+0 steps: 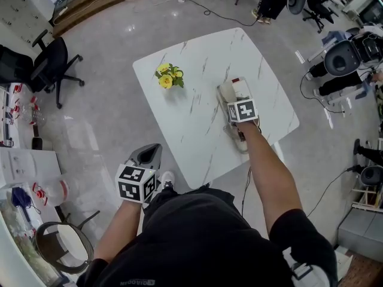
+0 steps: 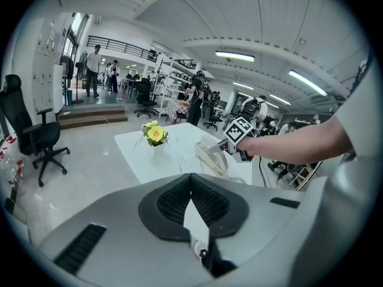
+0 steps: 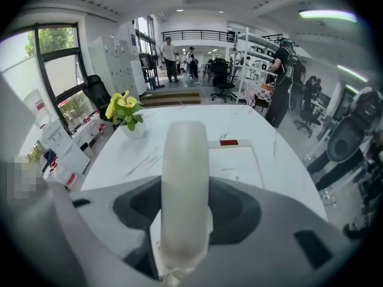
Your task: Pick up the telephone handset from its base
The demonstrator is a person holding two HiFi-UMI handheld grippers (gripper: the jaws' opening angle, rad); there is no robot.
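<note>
A cream telephone sits on the right half of the white marble table (image 1: 191, 142). Its handset (image 3: 184, 172) runs straight away from the camera in the right gripper view, and my right gripper (image 3: 184, 211) is shut on its near end. The flat base (image 3: 234, 163), with a red label, lies just right of the handset. The head view shows that gripper (image 1: 233, 103) over the handset (image 1: 227, 94); I cannot tell whether the handset is lifted off the base (image 1: 241, 88). My left gripper (image 1: 148, 155) hangs off the table's near left edge, jaws together and holding nothing.
A small pot of yellow flowers (image 1: 169, 76) stands on the table's left part. A cord runs off the table's near edge below the phone. A black office chair (image 1: 51, 64) and cluttered shelves are at the left. Chairs and equipment stand at the right.
</note>
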